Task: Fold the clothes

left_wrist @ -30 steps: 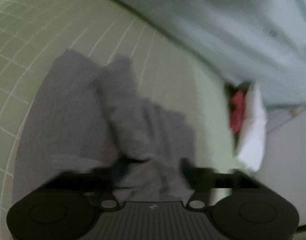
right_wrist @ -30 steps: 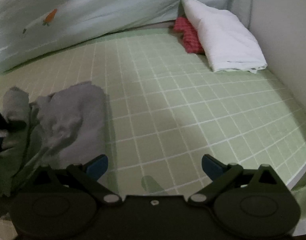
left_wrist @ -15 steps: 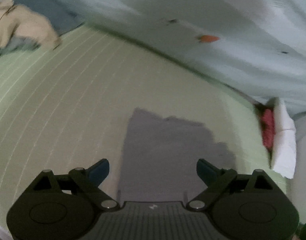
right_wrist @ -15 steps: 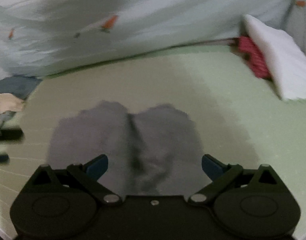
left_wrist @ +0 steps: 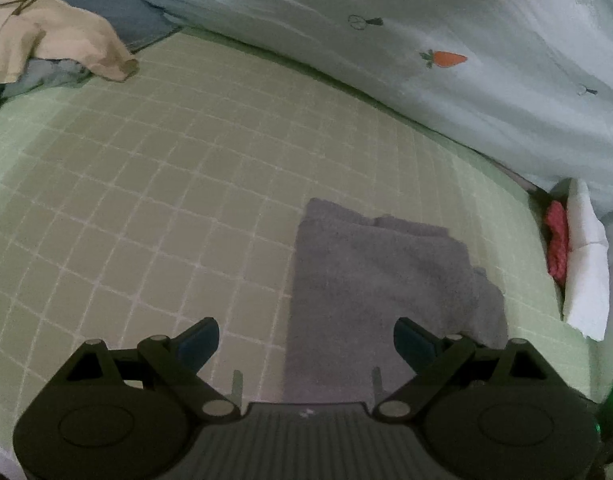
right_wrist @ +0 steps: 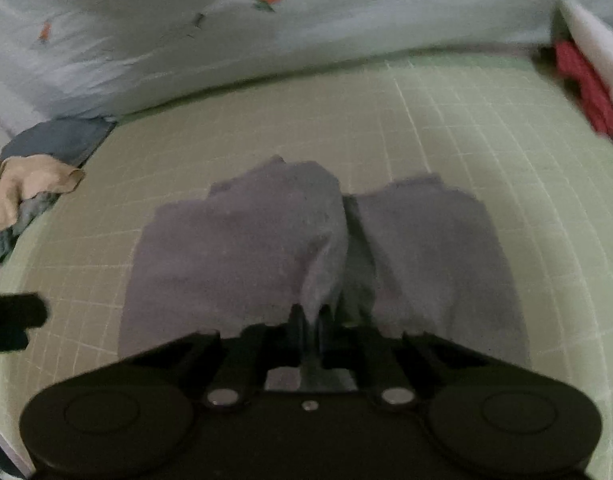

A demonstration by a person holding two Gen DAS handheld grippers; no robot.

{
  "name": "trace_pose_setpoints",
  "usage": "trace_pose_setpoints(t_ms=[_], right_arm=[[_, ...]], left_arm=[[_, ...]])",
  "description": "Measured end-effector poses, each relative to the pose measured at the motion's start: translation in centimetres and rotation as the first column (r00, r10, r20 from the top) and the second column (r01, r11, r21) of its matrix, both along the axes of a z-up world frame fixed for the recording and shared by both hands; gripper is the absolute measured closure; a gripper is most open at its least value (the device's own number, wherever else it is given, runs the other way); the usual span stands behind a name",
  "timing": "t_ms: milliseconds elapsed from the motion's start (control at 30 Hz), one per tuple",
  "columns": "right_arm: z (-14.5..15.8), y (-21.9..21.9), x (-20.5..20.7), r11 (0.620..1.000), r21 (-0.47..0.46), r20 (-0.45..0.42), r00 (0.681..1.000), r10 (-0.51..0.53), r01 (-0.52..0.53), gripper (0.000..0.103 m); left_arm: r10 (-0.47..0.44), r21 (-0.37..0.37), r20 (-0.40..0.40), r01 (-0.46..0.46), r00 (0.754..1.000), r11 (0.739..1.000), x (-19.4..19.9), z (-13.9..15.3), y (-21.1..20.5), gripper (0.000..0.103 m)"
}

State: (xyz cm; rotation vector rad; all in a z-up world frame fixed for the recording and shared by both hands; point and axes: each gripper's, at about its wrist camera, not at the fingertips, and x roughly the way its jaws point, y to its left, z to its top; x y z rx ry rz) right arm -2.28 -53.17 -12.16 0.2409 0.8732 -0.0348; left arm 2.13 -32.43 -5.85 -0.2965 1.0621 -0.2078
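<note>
Right claw (right_wrist: pixel 311 316) has just snapped together, pinching your grey cloth (right_wrist: pixel 242 248) at lower centre (it gaped wide a moment ago); left claw (left_wrist: pixel 306 340) stays spread, so a fold likely follows.

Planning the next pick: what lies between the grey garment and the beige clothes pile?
Only bare green checked sheet separates the grey garment from the beige clothes pile; the left wrist view shows it.
</note>
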Motion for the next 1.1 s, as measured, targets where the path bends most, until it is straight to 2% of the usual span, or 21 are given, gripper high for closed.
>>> trace_pose_setpoints(t_ms=[100,167,267,333,367,400,467,500,533,633,833,900,933,967,1000,1033,1067,1100], right_arm=[[4.0,0.2,-2.2,1.0,-0.015,0.124,0.992,0.007,-0.005,0.097],[6.7,-0.3,-4.0,0.998,-0.057,0.188,0.982,-0.018,0.029,0.097],[6.9,-3.1,-5.1,0.99,-0.079,0.139,0.984,-0.108,0.119,0.093],[4.5,-5.2,-4.7,0.978,-0.096,0.015,0.983,-0.185,0.185,0.06],[3.1,-6.2,-4.7,0.968,-0.101,-0.04,0.971,-0.234,0.229,0.059],[2.4,-6.6,-4.9,0.963,-0.089,-0.059,0.964,-0.259,0.254,0.059],[1.8,-6.8,-5.4,0.959,-0.042,-0.053,0.958,-0.282,0.28,0.043],[1.5,-7.0,-5.7,0.956,-0.019,-0.05,0.955,-0.293,0.292,0.023],[1.2,-7.1,-6.0,0.952,0.005,-0.047,0.951,-0.304,0.305,0.017],[0.2,-7.0,-5.7,0.953,0.045,-0.063,0.953,-0.296,0.299,0.015],[-1.9,-6.0,-2.7,0.966,-0.007,-0.136,0.957,-0.255,0.257,0.014],[-2.3,-6.2,-2.1,0.964,0.0,-0.149,0.953,-0.264,0.267,0.014],[-2.3,-6.2,-2.0,0.962,0.006,-0.147,0.952,-0.269,0.272,0.016],[-2.2,-6.1,-1.9,0.961,0.013,-0.14,0.952,-0.272,0.277,0.019],[-2.1,-5.9,-1.8,0.96,0.02,-0.132,0.952,-0.276,0.281,0.037],[-2.0,-5.7,-1.8,0.958,0.026,-0.127,0.952,-0.279,0.284,0.069],[-1.8,-5.5,-1.8,0.959,0.019,-0.131,0.951,-0.279,0.284,0.082],[-1.5,-4.9,-1.7,0.962,-0.013,-0.129,0.954,-0.272,0.273,0.09]], left_arm=[[-0.03,0.001,0.026,0.03,0.999,1.0,0.4,0.1,-1.1,0.009],[-0.072,-0.004,0.041,0.072,0.997,0.997,0.2,0.2,-2.1,0.009],[-0.149,0.018,0.046,0.148,0.988,0.989,-0.2,-0.2,-3.5,0.008],[-0.188,0.038,0.035,0.187,0.982,0.982,-0.4,-0.7,-4.3,0.007],[-0.202,0.045,0.016,0.201,0.979,0.979,-0.2,-1.2,-4.6,0.007],[-0.212,0.048,-0.001,0.212,0.977,0.976,0.0,-1.5,-4.8,0.007],[-0.224,0.044,-0.027,0.225,0.974,0.973,0.4,-2.1,-5.0,0.007],[-0.224,0.041,-0.04,0.225,0.974,0.973,0.7,-2.4,-5.0,0.007],[-0.224,0.039,-0.053,0.226,0.973,0.973,1.0,-2.7,-5.1,0.007],[-0.24,0.045,-0.081,0.244,0.967,0.969,2.1,-3.7,-5.4,0.007],[-0.319,0.028,-0.124,0.325,0.939,0.945,4.0,-5.6,-6.7,0.007],[-0.352,0.013,-0.13,0.357,0.927,0.934,4.6,-6.2,-7.2,0.01],[-0.366,-0.002,-0.128,0.369,0.922,0.929,4.7,-6.4,-7.3,0.015],[-0.385,-0.035,-0.124,0.384,0.914,0.923,4.9,-6.5,-7.3,0.03],[-0.404,-0.068,-0.12,0.398,0.907,0.915,5.1,-6.7,-7.4,0.039],[-0.415,-0.093,-0.113,0.406,0.903,0.909,5.3,-6.7,-7.4,0.049],[-0.426,-0.117,-0.105,0.414,0.899,0.903,5.4,-6.7,-7.4,0.063],[-0.435,-0.121,-0.095,0.424,0.895,0.898,5.4,-6.6,-7.4,0.072]])
